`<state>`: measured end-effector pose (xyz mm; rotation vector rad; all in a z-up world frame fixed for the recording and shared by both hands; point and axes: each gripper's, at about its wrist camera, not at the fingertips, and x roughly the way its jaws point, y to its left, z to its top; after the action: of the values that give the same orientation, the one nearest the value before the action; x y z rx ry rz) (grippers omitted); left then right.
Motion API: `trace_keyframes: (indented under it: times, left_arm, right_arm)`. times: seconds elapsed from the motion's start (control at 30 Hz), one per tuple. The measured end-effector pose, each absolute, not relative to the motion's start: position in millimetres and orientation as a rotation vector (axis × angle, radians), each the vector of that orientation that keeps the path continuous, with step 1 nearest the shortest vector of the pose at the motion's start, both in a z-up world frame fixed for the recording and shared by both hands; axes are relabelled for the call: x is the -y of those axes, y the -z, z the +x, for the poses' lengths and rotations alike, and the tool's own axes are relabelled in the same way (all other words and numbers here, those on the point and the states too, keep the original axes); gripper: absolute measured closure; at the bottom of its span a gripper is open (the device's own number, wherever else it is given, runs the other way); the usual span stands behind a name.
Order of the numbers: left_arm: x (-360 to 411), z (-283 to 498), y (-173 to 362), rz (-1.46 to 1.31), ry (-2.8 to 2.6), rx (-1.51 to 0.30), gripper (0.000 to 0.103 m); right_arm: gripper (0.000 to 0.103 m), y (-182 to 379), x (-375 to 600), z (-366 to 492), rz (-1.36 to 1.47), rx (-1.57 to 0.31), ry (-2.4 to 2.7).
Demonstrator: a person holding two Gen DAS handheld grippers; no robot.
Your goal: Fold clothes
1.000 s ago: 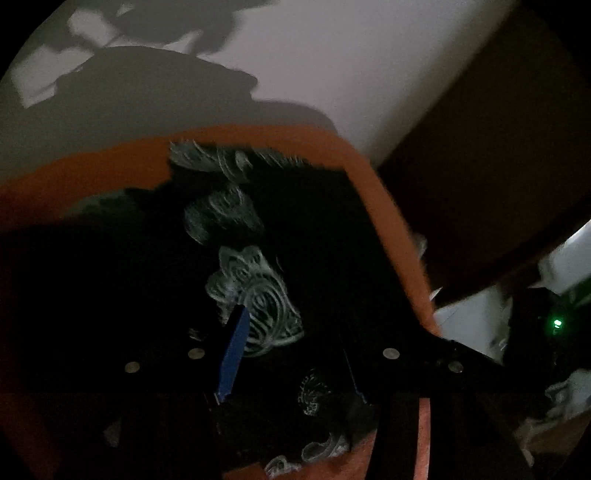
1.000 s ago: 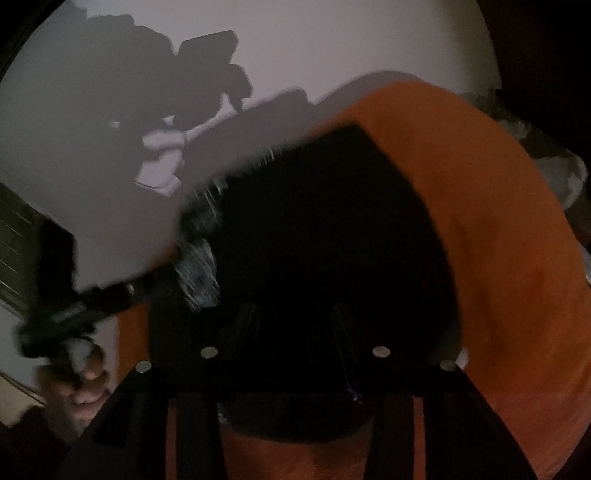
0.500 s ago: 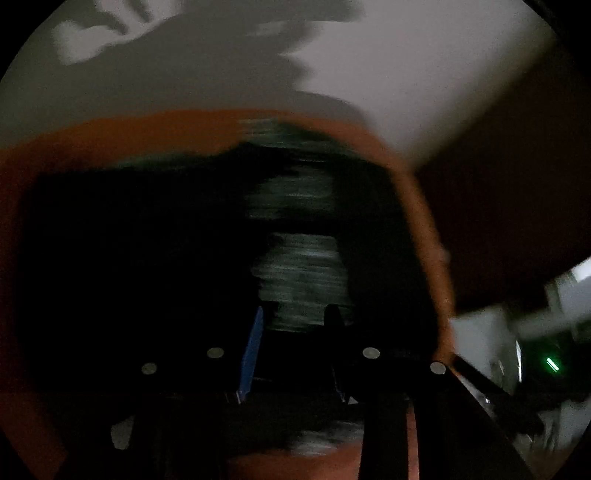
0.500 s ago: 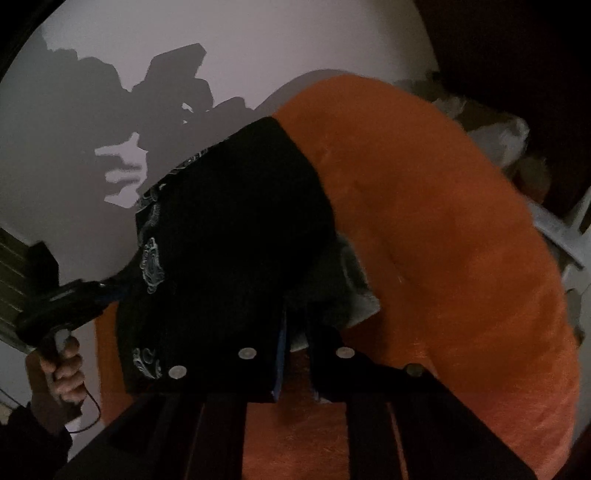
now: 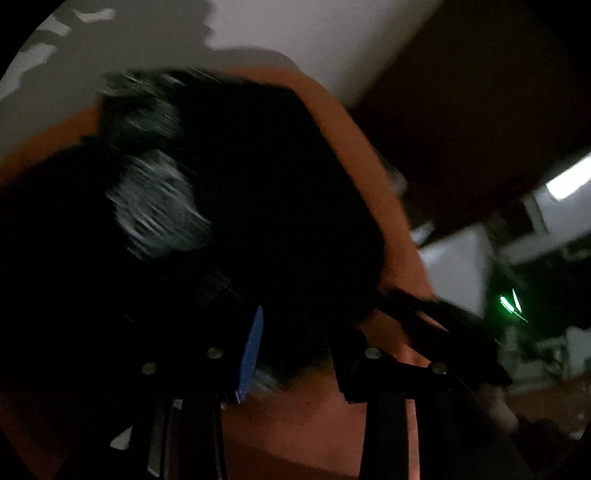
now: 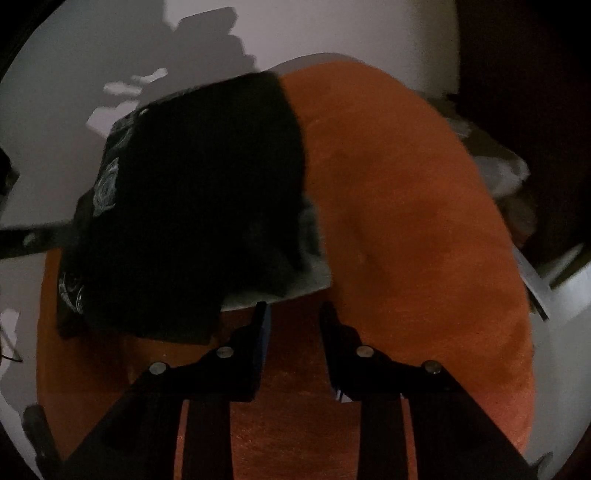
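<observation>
A black garment (image 6: 192,206) with pale printed swirls lies folded on an orange blanket (image 6: 406,221). Its grey-white hem (image 6: 310,273) sits just ahead of my right gripper (image 6: 294,308). That gripper's jaws are opening, with only blanket between them. In the left wrist view the garment (image 5: 258,206) is dark and blurred. My left gripper (image 5: 295,325) has its fingers apart over the near edge, with black cloth between them. The blur hides whether the pads press on it. The left tool's dark frame (image 6: 29,238) reaches the garment's left side.
A white wall (image 6: 332,29) with tool shadows rises behind the blanket. Grey cloth (image 6: 498,173) is piled past its right edge. Dark furniture (image 5: 480,110), white units (image 5: 454,266) and a green light (image 5: 506,304) stand to the right.
The garment went from raised in front of the right camera to lying on the blanket. The right jaws narrowed at the hem, then spread and drew back. The left view slid sideways.
</observation>
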<state>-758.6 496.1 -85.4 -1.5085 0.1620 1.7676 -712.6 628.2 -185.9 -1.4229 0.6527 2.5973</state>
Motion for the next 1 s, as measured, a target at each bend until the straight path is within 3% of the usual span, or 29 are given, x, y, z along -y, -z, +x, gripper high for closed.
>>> trace_keyframes:
  times: [0.13,0.17,0.23,0.3,0.43,0.6,0.7,0.73,0.87,0.93,1.0]
  left_arm:
    - [-489,-763,118,-1.593,-1.818,-0.128,0.065]
    - [-482,-768,125,-1.623,-1.829,-0.087,0.065]
    - [-462,-781,135,-1.684,-1.832,0.028,0.084]
    - [-449,-787,138,-1.696,-1.825,0.056,0.093]
    - [-430,-791,135,-1.722,-1.792,0.073,0.093]
    - [-427,-786,94,-1.606,-1.784,-0.004,0.085]
    - [-426,-778,70,-1.526,-1.816,-0.011,0.060]
    - [-426,-777,69,-1.523,-1.835,-0.030,0.055]
    - [-423,-782,97,-1.590,-1.888,-0.154,0.060]
    - [-408,-776,97,-1.590,-1.887,-0.196,0.060]
    - [-394,-773,88,-1.589,-1.890,-0.243,0.060]
  right_arm:
    - [0.078,184,-620,-721,-1.332,-0.578,-2.621]
    - [0.091,183,-620,-720,-1.330,-0.537,-2.613]
    - [0.095,182,-620,-715,-1.317,-0.477,-2.603]
    - [0.103,185,-621,-704,-1.312,-0.444,-2.569]
    - [0.103,209,-650,-677,-1.412,-0.672,-2.468]
    - [0.099,155,-652,-670,-1.218,-0.840,-2.647]
    - [0.081,139,-644,-683,-1.160,-1.006,-2.736]
    - [0.081,141,-641,-693,-1.180,-1.023,-2.743]
    - [0.084,180,-640,-723,-1.459,-0.984,-2.542]
    - [0.098,199,-649,-716,-1.564,-0.986,-2.391]
    - [0.095,207,-656,-703,-1.632,-0.950,-2.273]
